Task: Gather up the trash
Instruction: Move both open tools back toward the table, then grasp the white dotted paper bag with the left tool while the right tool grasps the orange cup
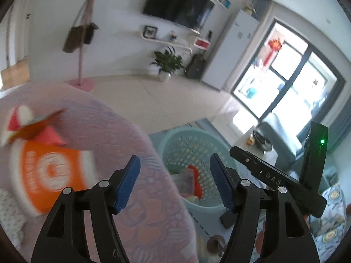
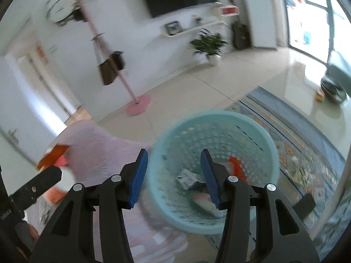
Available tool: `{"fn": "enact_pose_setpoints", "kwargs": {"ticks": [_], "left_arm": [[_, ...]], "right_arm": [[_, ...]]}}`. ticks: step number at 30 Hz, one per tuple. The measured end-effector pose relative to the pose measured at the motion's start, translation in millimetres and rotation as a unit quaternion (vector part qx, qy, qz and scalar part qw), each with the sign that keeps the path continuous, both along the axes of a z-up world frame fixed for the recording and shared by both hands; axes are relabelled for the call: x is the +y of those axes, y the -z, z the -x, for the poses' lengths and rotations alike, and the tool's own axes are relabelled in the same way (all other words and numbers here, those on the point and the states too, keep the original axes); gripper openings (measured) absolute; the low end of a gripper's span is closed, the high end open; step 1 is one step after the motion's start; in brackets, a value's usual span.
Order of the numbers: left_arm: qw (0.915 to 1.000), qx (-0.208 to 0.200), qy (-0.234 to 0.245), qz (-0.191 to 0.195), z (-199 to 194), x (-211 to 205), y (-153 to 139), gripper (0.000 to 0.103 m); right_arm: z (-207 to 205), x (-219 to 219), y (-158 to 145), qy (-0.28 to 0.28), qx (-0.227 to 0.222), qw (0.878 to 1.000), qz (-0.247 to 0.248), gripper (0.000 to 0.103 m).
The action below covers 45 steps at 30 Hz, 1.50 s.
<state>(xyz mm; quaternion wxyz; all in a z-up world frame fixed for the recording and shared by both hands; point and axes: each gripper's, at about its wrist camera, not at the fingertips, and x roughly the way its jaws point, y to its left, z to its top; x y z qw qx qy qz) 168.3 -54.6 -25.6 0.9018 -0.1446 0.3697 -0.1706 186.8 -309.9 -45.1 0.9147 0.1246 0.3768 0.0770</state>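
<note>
Trash left on the pink bed cover [image 1: 122, 131]: orange-and-white cup [image 1: 50, 175] with red wrapper [image 1: 33, 127], far left. Left gripper [image 1: 173, 182] spread, nothing between its jaws. Right gripper [image 2: 173, 177] also spread and empty, over the teal basket [image 2: 258, 131] holding scraps. Judged step: between drops; next, reach left for the cup.

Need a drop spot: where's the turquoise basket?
In both wrist views, the turquoise basket stands on the patterned rug, right of the pink-covered surface.
</note>
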Motion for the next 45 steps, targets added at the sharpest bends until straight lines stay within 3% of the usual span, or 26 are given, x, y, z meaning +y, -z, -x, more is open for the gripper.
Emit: {"fn": "enact_pose_setpoints", "kwargs": {"ticks": [2, 4, 9, 15, 19, 23, 30, 33, 38, 45], "left_arm": [[0.9997, -0.014, -0.02, 0.008, 16, 20, -8, 0.071], [0.9988, -0.024, -0.04, 0.011, 30, 39, -15, 0.072], [0.9928, -0.038, -0.113, -0.009, 72, 95, -21, 0.072], [0.9809, 0.002, -0.192, -0.03, 108, 159, 8, 0.076], [0.9763, 0.053, -0.207, -0.032, 112, 183, 36, 0.076], [0.9773, 0.08, -0.189, -0.052, 104, 184, 53, 0.076], [0.9768, 0.073, -0.184, -0.083, 94, 176, 52, 0.08], [0.975, 0.073, -0.189, -0.092, 91, 173, 51, 0.073], [0.9716, 0.074, -0.193, -0.116, 97, 179, 53, 0.047], [0.971, 0.069, -0.209, -0.095, 117, 204, 51, 0.026]], "right_arm": [[6, 19, -10, -0.023, -0.016, 1.0, 0.009, 0.063], [13, 39, -19, -0.052, -0.029, 0.998, 0.014, 0.064], [25, 100, -30, -0.128, -0.05, 0.99, 0.025, 0.075], [17, 165, -23, -0.215, -0.048, 0.975, -0.006, 0.078], [-6, 204, -11, -0.246, -0.027, 0.969, -0.006, 0.078], [-25, 229, 5, -0.24, -0.012, 0.97, 0.026, 0.078], [-40, 233, 24, -0.275, 0.039, 0.961, -0.011, 0.078], [-30, 236, 22, -0.297, 0.043, 0.954, -0.006, 0.074], [-3, 236, 17, -0.344, 0.045, 0.938, -0.015, 0.064], [45, 246, 19, -0.402, 0.036, 0.915, 0.015, 0.062]]}}
